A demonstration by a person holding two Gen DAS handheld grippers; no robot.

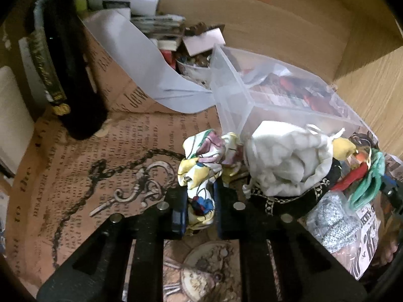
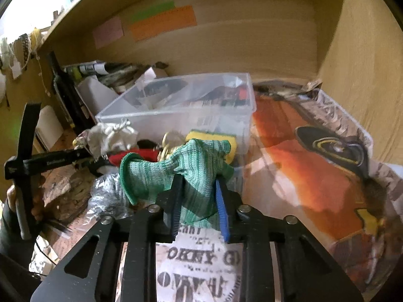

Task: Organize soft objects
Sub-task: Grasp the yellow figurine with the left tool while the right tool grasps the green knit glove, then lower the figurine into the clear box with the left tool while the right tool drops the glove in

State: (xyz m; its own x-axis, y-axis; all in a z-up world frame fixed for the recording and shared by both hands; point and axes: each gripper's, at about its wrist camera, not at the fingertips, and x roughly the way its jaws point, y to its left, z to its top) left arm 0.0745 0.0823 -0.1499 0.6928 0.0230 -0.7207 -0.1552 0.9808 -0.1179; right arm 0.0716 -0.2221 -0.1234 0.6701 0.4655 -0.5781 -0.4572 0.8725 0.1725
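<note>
My left gripper (image 1: 200, 209) is shut on a floral scrunchie (image 1: 201, 166), white with yellow, pink and blue, held above the newsprint-patterned shelf liner. My right gripper (image 2: 197, 201) is shut on a green knitted glove (image 2: 176, 173), which hangs over the fingers. A clear plastic bin (image 2: 176, 105) stands just behind both grippers; it also shows in the left wrist view (image 1: 252, 95). In front of the bin lies a heap of soft things: a white drawstring pouch (image 1: 284, 158), a black band with gold trim (image 1: 289, 198), a red cloth (image 2: 136, 157), a yellow sponge (image 2: 214, 138).
A grey glittery knit in a plastic bag (image 1: 330, 224) lies at the right. A tall black bottle-shaped case (image 1: 68, 75) and a grey folder (image 1: 141, 70) with papers stand at the back left. Wooden walls (image 2: 365, 63) close the back and right. Sticky notes (image 2: 163, 22) hang on the back wall.
</note>
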